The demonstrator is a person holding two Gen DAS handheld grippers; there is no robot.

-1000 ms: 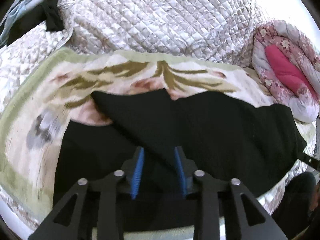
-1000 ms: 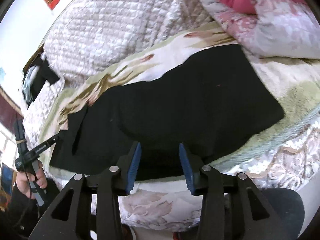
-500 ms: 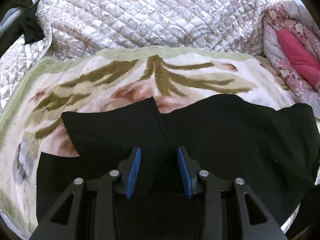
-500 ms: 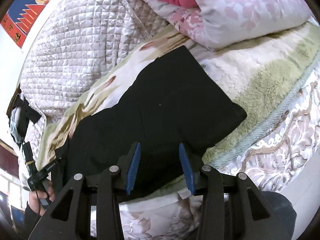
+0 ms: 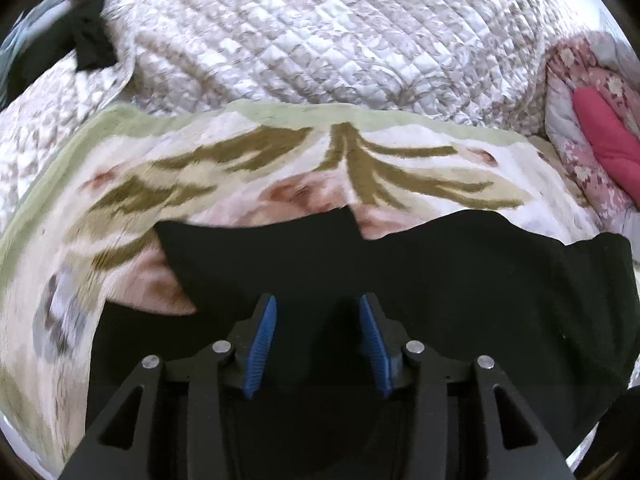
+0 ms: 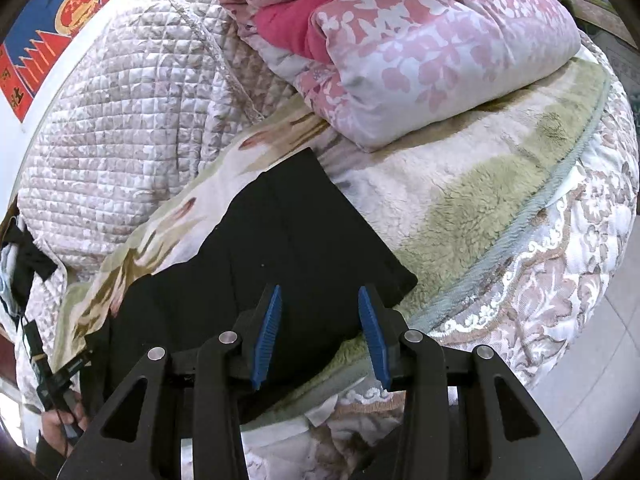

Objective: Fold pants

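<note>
Black pants [image 5: 440,280] flat on blanket [image 5: 240,168], partly folded; further folds pending. Left gripper [image 5: 316,312] fingers opening, empty. Right gripper [image 6: 318,304] fingers spread, empty.

In the left wrist view, the near part of the black pants [image 5: 460,280] is hidden behind the left tongs [image 5: 318,308] and their black frame, and runs off the lower edge. Whether cloth lies between the opening jaws cannot be told against the dark fabric. The blanket [image 5: 60,280] at the left is smeared by blur. A dark garment [image 5: 86,46] at upper left is cut off by the rim. In the right wrist view, a hand [image 6: 60,424] at lower left is partly cropped, and the wall poster [image 6: 60,12] at upper left is cut by the frame.
</note>
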